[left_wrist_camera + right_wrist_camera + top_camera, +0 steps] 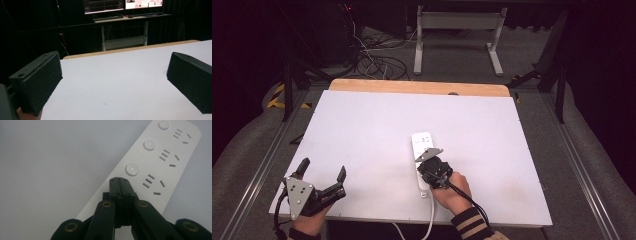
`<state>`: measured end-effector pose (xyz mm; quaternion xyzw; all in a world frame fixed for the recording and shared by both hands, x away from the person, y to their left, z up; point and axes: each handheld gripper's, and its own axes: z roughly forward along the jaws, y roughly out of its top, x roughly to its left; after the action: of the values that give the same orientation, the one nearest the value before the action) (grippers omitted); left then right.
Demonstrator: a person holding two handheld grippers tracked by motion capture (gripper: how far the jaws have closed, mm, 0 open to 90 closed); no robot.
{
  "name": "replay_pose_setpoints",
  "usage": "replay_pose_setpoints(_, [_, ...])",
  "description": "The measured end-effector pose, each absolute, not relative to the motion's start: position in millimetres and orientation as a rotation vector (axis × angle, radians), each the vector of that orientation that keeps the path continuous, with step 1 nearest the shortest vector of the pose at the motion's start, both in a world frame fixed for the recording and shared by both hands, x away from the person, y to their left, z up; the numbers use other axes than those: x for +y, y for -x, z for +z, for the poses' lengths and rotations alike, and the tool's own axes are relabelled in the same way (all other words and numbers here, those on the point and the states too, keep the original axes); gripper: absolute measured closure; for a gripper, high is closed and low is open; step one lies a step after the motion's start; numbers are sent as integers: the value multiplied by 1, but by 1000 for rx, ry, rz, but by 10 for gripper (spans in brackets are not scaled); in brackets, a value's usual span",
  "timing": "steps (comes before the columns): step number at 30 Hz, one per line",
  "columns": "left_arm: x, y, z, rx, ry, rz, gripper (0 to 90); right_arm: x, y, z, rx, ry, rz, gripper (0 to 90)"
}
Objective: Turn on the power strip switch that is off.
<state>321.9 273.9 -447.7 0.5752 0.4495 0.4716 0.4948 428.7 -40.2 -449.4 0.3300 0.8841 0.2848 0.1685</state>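
While the left gripper (323,175) idles spread wide and empty, the clenched right gripper (119,180) sits over the power strip (160,167), whose length runs straight ahead of its tips.

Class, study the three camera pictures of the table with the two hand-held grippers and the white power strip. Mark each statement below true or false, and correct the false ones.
1. The right gripper has its jaws closed together over the power strip. True.
2. The left gripper is clamped on the power strip. False: its jaws are wide apart and hold nothing, near the table's front left corner.
3. The right gripper view shows three round buttons on the power strip. True.
4. The power strip's cable runs toward the far edge of the table. False: it leads off the near edge, beside the person's right hand.
5. The table top is black. False: it is white.
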Motion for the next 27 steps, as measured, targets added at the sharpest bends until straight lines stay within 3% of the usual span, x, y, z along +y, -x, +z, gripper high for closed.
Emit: replay_pose_setpoints(27, [274, -322, -448, 1097, -1395, 1146, 6, -38, -422, -453, 2490, -923, 807, 900])
